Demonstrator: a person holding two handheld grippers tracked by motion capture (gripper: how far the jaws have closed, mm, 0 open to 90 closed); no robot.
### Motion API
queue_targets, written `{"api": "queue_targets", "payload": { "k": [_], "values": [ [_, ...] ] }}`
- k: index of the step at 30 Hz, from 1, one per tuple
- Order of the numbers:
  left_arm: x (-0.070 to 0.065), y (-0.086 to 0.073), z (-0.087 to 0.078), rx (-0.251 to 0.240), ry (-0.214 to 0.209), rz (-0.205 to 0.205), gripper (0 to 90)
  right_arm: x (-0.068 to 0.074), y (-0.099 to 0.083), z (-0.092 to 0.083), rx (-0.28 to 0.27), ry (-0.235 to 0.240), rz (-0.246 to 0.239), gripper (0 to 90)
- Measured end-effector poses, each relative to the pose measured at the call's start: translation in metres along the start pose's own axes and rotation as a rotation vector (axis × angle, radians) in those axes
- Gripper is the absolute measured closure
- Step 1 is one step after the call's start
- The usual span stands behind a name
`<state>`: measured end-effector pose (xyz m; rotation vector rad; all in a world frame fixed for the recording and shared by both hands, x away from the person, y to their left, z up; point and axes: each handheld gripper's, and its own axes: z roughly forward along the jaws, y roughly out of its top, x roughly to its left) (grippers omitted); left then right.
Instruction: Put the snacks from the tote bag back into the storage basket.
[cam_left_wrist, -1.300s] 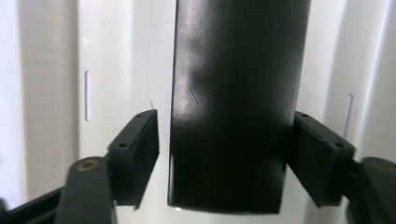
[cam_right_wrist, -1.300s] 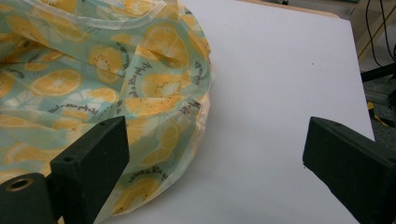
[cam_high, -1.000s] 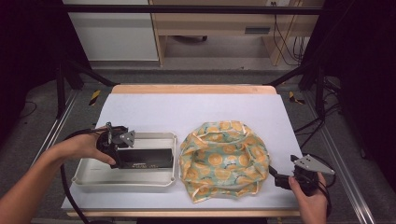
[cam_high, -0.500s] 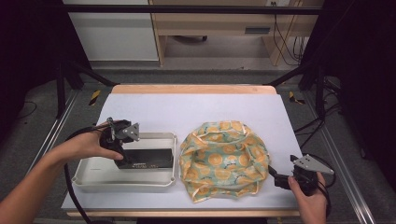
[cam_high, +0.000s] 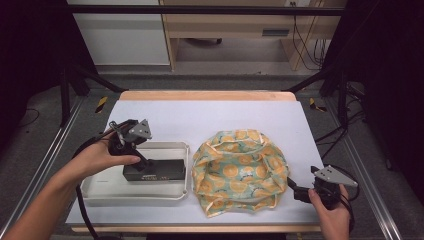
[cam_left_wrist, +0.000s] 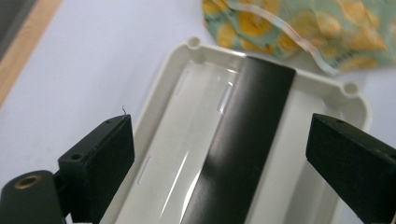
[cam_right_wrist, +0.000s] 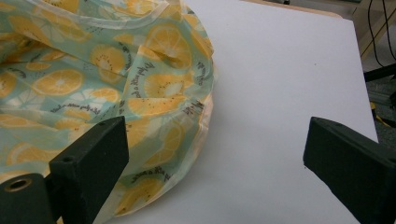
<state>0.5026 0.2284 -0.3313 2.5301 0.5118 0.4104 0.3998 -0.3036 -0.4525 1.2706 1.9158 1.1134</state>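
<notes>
A: What is the high view giving us that the gripper views are not?

B: It is showing both hands at once. The left hand-held gripper (cam_high: 148, 163) is hanging over the white tray (cam_high: 100, 192), and the right hand-held gripper (cam_high: 292, 186) is resting at the tabletop's (cam_high: 200, 115) near right corner, just beside the orange-print cloth bag (cam_high: 240, 170).

A: And the left gripper view?

B: It is looking straight down into the tray (cam_left_wrist: 196, 51), where the black bar (cam_left_wrist: 243, 144) is lying lengthwise, below and between the jaws. The left hand-held gripper (cam_left_wrist: 219, 154) has just been opening; its jaws are standing wide apart, pinching nothing, with the bar clear of both pads.

A: The right one?

B: In its own view the right hand-held gripper (cam_right_wrist: 215, 158) is spread wide too, holding nothing. The bag (cam_right_wrist: 93, 84) is lying ahead of its left jaw, bare tabletop (cam_right_wrist: 289, 70) ahead of the other.
</notes>
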Motion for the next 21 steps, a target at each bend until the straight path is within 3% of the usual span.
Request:
{"api": "queue_targets", "payload": {
  "k": [2,3,4,5,7,9,10,13,16,17,18,19,20,21],
  "values": [
    [0.002,-0.002,-0.002,-0.038,0.032,-0.057,7.6,0.000,0.000,0.000,-0.001,0.001,-0.001,7.2],
    [0.003,-0.005,-0.004,-0.069,0.073,-0.115,7.5,0.000,0.000,0.000,0.002,0.002,-0.003,7.2],
    [0.004,-0.006,-0.005,-0.086,0.081,-0.141,7.5,0.000,0.000,0.000,0.001,0.001,-0.003,7.2],
    [0.004,-0.006,-0.005,-0.086,0.081,-0.141,7.5,0.001,0.000,0.000,0.003,0.003,0.002,7.2],
    [0.004,-0.010,-0.006,-0.116,0.109,-0.182,7.4,0.000,0.000,0.000,0.003,0.004,0.000,7.2],
    [0.004,-0.017,-0.004,-0.127,0.166,-0.227,7.3,0.000,0.000,0.000,0.003,0.003,-0.001,7.2],
    [0.004,-0.017,-0.004,-0.127,0.166,-0.227,7.3,0.000,0.000,0.000,0.003,0.003,-0.001,7.2],
    [0.002,-0.025,0.001,-0.148,0.202,-0.276,7.3,0.001,0.000,0.001,0.004,0.005,-0.001,7.2],
    [0.003,-0.037,0.008,-0.157,0.253,-0.319,7.3,0.001,0.000,0.002,0.003,0.007,0.000,7.1],
    [0.004,-0.048,0.015,-0.158,0.274,-0.354,7.4,0.002,0.000,0.002,-0.001,0.011,0.007,7.1],
    [0.004,-0.048,0.015,-0.158,0.274,-0.354,7.5,0.001,0.000,0.003,0.000,0.016,0.010,7.1],
    [0.004,-0.059,0.021,-0.233,0.248,-0.427,7.6,0.001,0.000,0.004,0.002,0.020,0.021,7.2],
    [0.004,-0.064,0.024,-0.271,0.233,-0.451,8.0,0.000,0.002,0.007,0.005,0.024,0.027,7.2],
    [0.004,-0.064,0.024,-0.271,0.233,-0.451,8.1,0.000,0.002,0.007,0.005,0.024,0.027,7.2]
  ]
}}
